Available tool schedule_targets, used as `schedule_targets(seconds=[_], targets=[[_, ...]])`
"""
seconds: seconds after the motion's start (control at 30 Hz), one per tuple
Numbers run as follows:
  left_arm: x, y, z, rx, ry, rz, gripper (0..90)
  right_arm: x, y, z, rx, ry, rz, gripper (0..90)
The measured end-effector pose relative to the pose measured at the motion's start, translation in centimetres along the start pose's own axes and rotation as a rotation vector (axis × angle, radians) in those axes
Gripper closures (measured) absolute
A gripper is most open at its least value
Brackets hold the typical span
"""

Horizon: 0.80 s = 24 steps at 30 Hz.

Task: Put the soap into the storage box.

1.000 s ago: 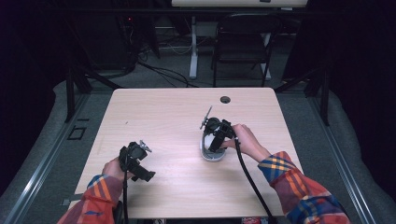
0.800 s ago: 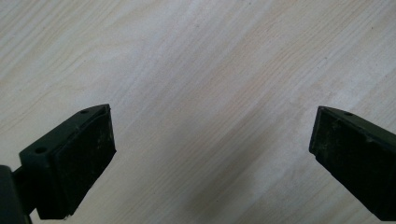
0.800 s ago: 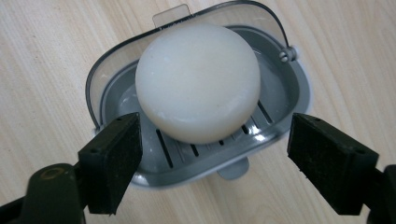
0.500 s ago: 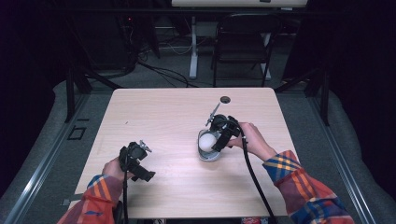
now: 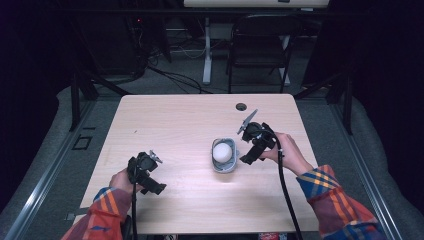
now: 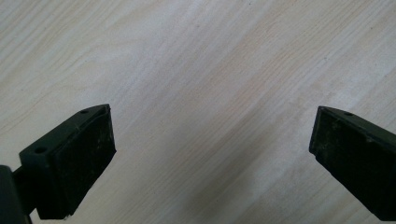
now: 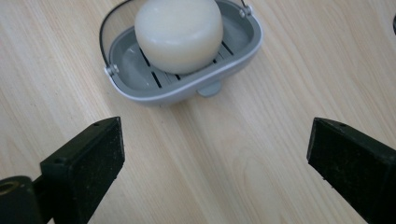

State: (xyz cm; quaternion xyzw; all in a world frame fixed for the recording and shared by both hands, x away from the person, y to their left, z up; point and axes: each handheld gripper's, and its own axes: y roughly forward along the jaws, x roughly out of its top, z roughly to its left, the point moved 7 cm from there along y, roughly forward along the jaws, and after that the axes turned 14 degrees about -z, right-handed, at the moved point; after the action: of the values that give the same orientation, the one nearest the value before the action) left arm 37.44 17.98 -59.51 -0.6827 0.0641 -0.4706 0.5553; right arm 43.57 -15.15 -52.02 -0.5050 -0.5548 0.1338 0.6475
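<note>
Soap [image 5: 222, 150], round and cream-white, sitting in a grey dish [image 5: 224, 165] right of the table's middle; in the right gripper view, soap [image 7: 179, 31] resting on the slotted floor of the dish [image 7: 140, 70], a thin wire bail lying round the far rim, a small foot under the near edge. Dish flat on the wood, touched by neither gripper.

Right gripper [image 5: 248, 159] just beside the dish on its right, held in the right hand [image 5: 286, 152], a cable trailing back along a plaid sleeve. Jaws wide apart in its own view [image 7: 212, 154], holding nothing, bare wood between them, the dish just beyond.

Left gripper [image 5: 156, 188] well apart, near the front left of the table, held in the left hand [image 5: 121, 179]. Jaws spread wide there too [image 6: 212, 149], nothing between them but wood grain.

Table [image 5: 165, 125]: pale wood laminate with fine grain, a small dark round hole [image 5: 241, 106] near the far edge. Nothing standing between either gripper and the dish.

Beyond the table: grey floor, a dark folding chair [image 5: 257, 50], a white desk leg [image 5: 206, 50], loose cables [image 5: 175, 75] on the floor, black stand legs at both sides, darkness further out. No readable writing or labels.
</note>
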Motion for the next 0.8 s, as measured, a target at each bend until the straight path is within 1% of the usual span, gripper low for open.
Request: schedule_targets(seconds=[0.2,0.23,0.27,0.4,0.43,0.47,0.53,0.6,0.63,0.67,0.7,0.73,0.77,0.8], targets=[[0.0,0.0,0.0,0.002,0.0,-0.002,0.2,-1.9,-0.9,-0.7,-0.018,0.034,0.006,2.1],[0.0,0.0,0.0,0.001,0.001,-0.002,0.2,-2.3,-1.1,-0.8,-0.026,0.035,0.016,2.1],[0.0,0.0,0.0,0.001,0.001,0.001,0.2,-2.6,-1.1,-0.8,-0.023,0.045,0.011,2.0],[0.0,0.0,0.0,0.007,-0.002,-0.006,0.2,-4.2,-1.4,-1.2,-0.045,0.06,0.031,1.9],[0.0,0.0,0.0,0.007,-0.003,-0.006,0.2,-4.7,-1.4,-1.2,-0.042,0.068,0.034,1.8],[0.0,0.0,0.0,0.006,0.0,-0.005,0.2,-5.1,-1.4,-1.2,-0.05,0.086,0.03,1.7],[0.0,0.0,0.0,0.006,-0.003,-0.007,0.2,-6.0,-1.7,-1.4,-0.06,0.077,0.059,1.8],[0.0,-0.1,0.0,0.003,-0.001,-0.001,0.3,-7.2,-1.6,-1.3,-0.059,0.114,0.049,1.9],[0.0,-0.1,0.0,0.003,-0.003,-0.002,0.2,-7.7,-1.8,-1.4,-0.065,0.1,0.081,1.9],[0.0,-0.1,0.0,0.002,-0.001,0.001,0.3,-8.3,-1.7,-1.3,-0.061,0.112,0.08,2.0],[0.0,-0.1,0.0,0.001,0.001,0.001,0.2,-8.9,-1.7,-1.2,-0.063,0.119,0.09,2.1],[0.0,-0.1,0.0,0.001,0.002,0.001,0.2,-9.5,-1.8,-1.2,-0.069,0.115,0.11,2.2],[0.0,-0.1,0.0,0.002,-0.001,0.0,0.2,-10.0,-1.6,-1.0,-0.066,0.131,0.104,2.9],[0.0,-0.1,0.0,0.003,-0.003,-0.003,0.2,-10.5,-1.6,-0.9,-0.072,0.131,0.111,3.4]])
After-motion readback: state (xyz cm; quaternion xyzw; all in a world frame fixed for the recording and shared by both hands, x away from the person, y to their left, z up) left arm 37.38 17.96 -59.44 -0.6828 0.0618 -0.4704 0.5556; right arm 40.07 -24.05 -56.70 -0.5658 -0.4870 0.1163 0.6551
